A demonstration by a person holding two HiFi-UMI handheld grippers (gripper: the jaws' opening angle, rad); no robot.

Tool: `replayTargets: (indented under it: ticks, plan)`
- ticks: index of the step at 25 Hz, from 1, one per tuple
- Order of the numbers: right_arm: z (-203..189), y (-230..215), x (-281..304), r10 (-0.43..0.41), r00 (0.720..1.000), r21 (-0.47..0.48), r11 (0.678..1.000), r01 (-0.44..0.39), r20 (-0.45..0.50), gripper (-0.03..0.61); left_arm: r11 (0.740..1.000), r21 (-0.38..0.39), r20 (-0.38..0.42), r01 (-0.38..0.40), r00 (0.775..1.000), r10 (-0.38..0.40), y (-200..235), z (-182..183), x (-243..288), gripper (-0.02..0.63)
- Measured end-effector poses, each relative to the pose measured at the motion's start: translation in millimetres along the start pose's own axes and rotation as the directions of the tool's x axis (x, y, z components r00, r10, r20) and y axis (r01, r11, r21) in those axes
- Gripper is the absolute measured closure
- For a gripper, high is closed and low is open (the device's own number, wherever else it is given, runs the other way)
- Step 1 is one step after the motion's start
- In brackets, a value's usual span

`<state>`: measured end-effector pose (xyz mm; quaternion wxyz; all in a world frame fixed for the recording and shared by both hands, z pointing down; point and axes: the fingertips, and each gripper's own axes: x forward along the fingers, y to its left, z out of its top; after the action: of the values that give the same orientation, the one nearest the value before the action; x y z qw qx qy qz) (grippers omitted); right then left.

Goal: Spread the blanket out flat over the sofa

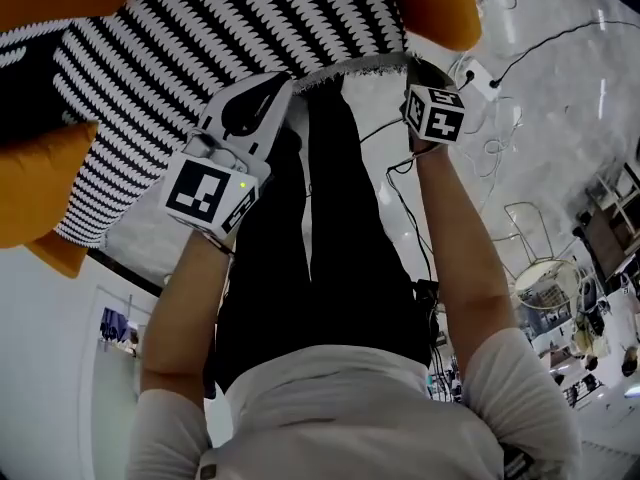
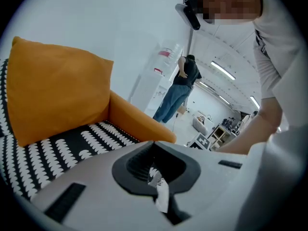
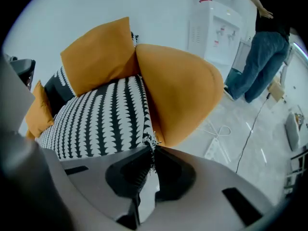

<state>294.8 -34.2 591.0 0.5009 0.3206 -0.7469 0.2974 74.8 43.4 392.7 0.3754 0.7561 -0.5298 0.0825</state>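
Note:
A black-and-white patterned blanket (image 1: pixel 230 18) lies over the seat of an orange sofa (image 1: pixel 440 3). Its near hem is stretched between both grippers, just in front of the person's black trousers. My left gripper (image 1: pixel 285 93) is shut on the hem's left end, and a scrap of fringe shows between its jaws in the left gripper view (image 2: pixel 156 177). My right gripper (image 1: pixel 415 68) is shut on the right corner, where the blanket (image 3: pixel 101 124) runs down into the jaws (image 3: pixel 147 170) beside the sofa's armrest (image 3: pixel 178 90).
Orange cushions (image 1: pixel 40 183) sit on the sofa at the left, and another (image 2: pixel 53 95) leans against the back. A person in jeans (image 3: pixel 262 47) stands by a white water dispenser (image 3: pixel 216 28). Cables (image 1: pixel 500 68) trail over the pale floor to the right.

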Motion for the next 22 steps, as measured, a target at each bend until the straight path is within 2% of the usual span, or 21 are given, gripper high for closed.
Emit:
replayTargets:
  ticks: [4, 6, 12, 16, 22]
  plan:
    - [-17, 3, 12, 0.010, 0.999, 0.084, 0.996, -0.006, -0.046, 0.543, 1.000, 0.020, -0.097, 0.024, 0.995, -0.022, 3, 7, 1, 0.604]
    - [-24, 14, 25, 0.007, 0.998, 0.073, 0.997, -0.002, -0.059, 0.543, 1.000, 0.017, -0.090, 0.025, 0.996, -0.024, 11, -5, -10, 0.604]
    - [-72, 65, 65, -0.008, 0.998, 0.044, 0.999, 0.011, -0.065, 0.543, 1.000, 0.010, -0.041, 0.027, 0.999, -0.027, 43, -68, -47, 0.604]
    - [-106, 66, 93, 0.014, 0.993, 0.069, 0.998, -0.006, -0.114, 0.545, 1.000, -0.016, -0.083, 0.025, 0.996, -0.026, 50, -97, -33, 0.604]
    - [-98, 55, 140, 0.016, 0.991, 0.071, 0.997, -0.006, -0.136, 0.545, 0.999, -0.035, -0.077, 0.013, 0.997, -0.016, 72, -103, -9, 0.604]
